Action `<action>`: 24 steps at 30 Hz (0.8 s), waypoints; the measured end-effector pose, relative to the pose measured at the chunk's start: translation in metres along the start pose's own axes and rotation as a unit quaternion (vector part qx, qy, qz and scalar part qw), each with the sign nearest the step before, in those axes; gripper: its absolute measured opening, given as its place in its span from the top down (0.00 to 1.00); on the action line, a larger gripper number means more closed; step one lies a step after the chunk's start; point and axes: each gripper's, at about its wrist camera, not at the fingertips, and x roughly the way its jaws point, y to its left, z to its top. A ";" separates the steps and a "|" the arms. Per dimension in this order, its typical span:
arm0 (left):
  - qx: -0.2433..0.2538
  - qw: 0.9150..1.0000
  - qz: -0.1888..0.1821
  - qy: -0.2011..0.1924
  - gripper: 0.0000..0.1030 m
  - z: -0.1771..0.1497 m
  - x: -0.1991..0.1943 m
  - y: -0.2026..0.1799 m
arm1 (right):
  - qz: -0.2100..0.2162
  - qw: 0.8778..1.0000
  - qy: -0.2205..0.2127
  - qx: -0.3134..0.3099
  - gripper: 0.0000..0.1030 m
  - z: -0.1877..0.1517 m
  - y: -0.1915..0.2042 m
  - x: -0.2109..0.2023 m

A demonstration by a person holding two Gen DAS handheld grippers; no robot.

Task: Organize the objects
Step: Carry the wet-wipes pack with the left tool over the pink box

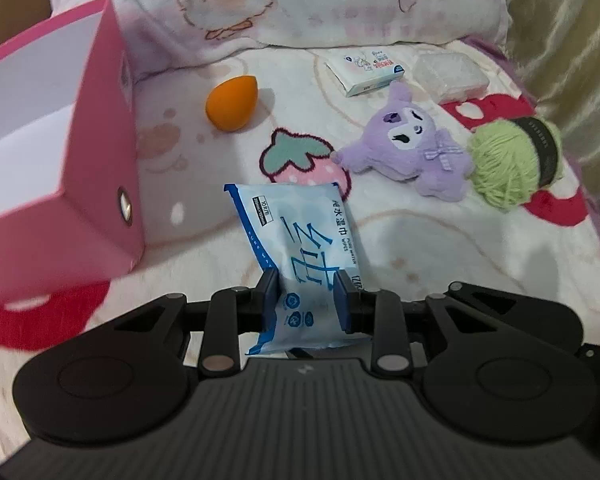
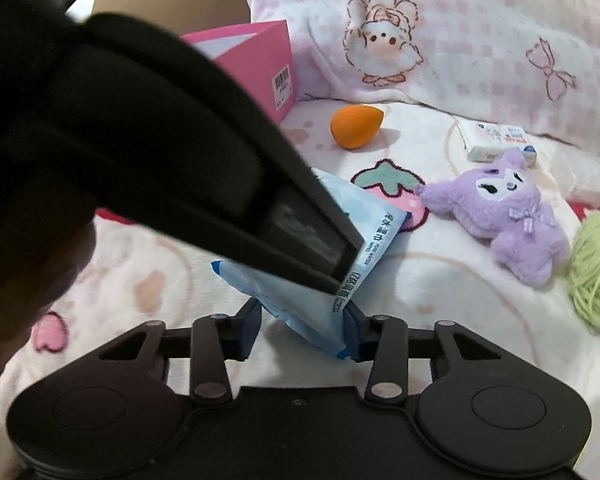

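While we are looking along the left gripper (image 1: 305,300), we are seeing its two pads pressing on both sides of a blue wet wipes pack (image 1: 300,256), which is standing tilted between them, lifted above the strawberry-patterned blanket (image 1: 420,248). A pink box (image 1: 100,128) with a white inside is sitting open at the left edge. Beyond the pack an orange makeup sponge (image 1: 231,103) is lying near the box, and farther right a purple plush toy (image 1: 412,148) is lying just beside a ball of green yarn (image 1: 508,160) with a dark band. A small tissue pack (image 1: 365,71) and a clear plastic case (image 1: 450,74) are resting near the pillow (image 1: 340,0).

Turning to the right wrist view, we are seeing the right gripper (image 2: 302,326) with the lower corner of the same wet wipes pack (image 2: 300,300) between its fingers; the right pad is touching the pack's edge, while the left pad is standing apart from it, so this gripper is not yet clamping. The left gripper's body (image 2: 180,184) is crossing the view from the upper left, holding the pack from above. The pink box (image 2: 260,68), orange makeup sponge (image 2: 354,126), purple plush toy (image 2: 500,216), tissue pack (image 2: 496,144) and green yarn (image 2: 596,268) are lying on the blanket (image 2: 420,292) behind.
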 end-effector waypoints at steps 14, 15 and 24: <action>-0.031 0.999 -0.028 0.026 0.73 0.004 -0.065 0.026 | 0.046 0.999 0.008 0.008 0.55 0.023 0.019 -0.060; -0.034 0.999 -0.032 0.027 0.73 0.005 -0.072 0.029 | 0.047 0.999 0.009 0.004 0.55 0.038 0.016 -0.056; -0.030 0.999 -0.032 0.006 0.73 0.010 -0.128 0.045 | 0.051 0.998 -0.003 -0.036 0.55 0.069 0.045 -0.084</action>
